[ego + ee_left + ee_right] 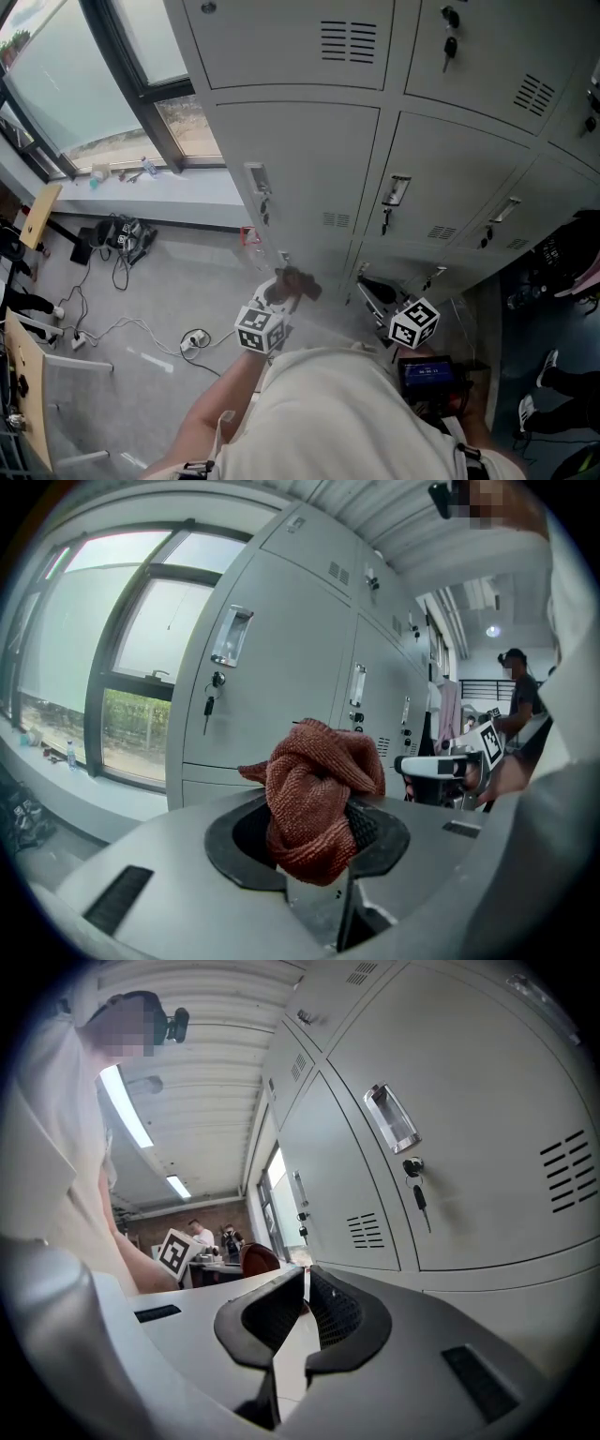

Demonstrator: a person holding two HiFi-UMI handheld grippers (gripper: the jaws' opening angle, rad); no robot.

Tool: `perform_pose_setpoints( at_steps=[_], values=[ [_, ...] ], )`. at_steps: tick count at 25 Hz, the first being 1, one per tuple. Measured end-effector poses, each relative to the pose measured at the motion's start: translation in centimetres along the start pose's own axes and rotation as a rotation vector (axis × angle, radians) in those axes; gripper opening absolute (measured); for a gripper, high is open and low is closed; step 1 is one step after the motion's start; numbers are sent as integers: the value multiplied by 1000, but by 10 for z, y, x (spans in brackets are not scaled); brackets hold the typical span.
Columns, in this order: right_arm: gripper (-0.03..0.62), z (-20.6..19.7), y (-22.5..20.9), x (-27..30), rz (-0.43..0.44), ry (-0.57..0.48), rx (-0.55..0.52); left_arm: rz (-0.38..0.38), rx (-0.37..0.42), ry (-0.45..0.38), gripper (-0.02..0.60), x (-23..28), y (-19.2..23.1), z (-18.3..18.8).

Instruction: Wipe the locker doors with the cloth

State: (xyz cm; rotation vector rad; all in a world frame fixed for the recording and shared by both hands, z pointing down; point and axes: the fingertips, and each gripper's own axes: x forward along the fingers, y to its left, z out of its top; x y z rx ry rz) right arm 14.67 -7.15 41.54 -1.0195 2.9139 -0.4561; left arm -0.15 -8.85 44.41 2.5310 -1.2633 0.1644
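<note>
- The left gripper (pixel 314 832) pinches a bunched reddish-brown cloth (pixel 319 785), which bulges out above and below its jaws.
- In the head view the cloth hangs low in front of the grey locker doors (pixel 309 178), near the bottom edge of the leftmost column. Whether it touches them cannot be told.
- The right gripper (pixel 305 1288) has its jaws pressed nearly together with nothing between them. It sits beside the left one and faces the same doors.
- Left of the lockers, open floor (pixel 159 281) lies under the window (pixel 75 84), crossed by cables (pixel 103 330).
- Door handles (pixel 397 190) stick out from the door faces.
</note>
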Motion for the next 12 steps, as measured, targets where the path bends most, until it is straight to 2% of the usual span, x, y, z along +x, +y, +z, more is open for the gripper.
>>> perform_pose_setpoints(
  at_steps=[12],
  values=[
    [28,-1,-11,5,-15,12,-7,-17,15,-1,112,9,11,2]
  ],
)
